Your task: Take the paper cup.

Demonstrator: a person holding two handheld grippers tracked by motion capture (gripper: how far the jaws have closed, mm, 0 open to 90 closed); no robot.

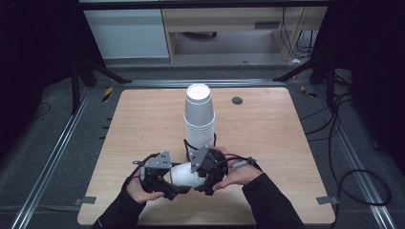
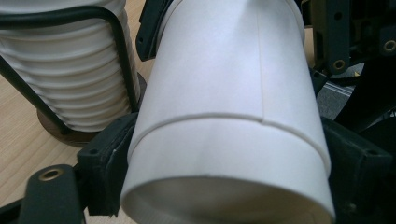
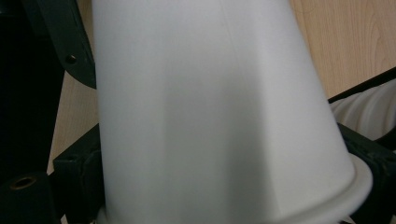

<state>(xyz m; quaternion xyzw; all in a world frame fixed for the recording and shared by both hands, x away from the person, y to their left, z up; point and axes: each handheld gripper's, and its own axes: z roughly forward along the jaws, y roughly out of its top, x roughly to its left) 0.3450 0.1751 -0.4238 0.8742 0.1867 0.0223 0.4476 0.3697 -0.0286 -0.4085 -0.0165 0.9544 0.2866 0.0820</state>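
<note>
Dark room, black frame rails around a light wooden table [image 1: 143, 124], grey floor and pale cabinets behind. Stack of white paper cups [image 1: 199, 119] stands upside down near the table's middle, in a black wire holder [image 2: 112, 56] on a round dark base. Small dark disc [image 1: 237, 100] lies toward the far right corner, well apart from the stack.

Both hands come in at the near edge. Left gripper [image 1: 174, 190] and right gripper [image 1: 203, 183] meet just in front of the stack, with a single white paper cup [image 1: 184, 175] lying sideways between them, off the table surface.

Left gripper view: cup [image 2: 224, 116] sits between its two black jaws, open mouth toward the camera, jaws pressed against the cup wall on both sides, partway open to the cup's width. A second cup edge shows as a seam line around the wall, so it may be two nested cups, cannot tell.

Right gripper view: cup [image 3: 219, 116] seen with rolled rim near the camera, jaws on either side at the rim, about half open, touching the cup on both sides. Ribbed stack [image 3: 369, 112] is at the right edge of that view.
</note>
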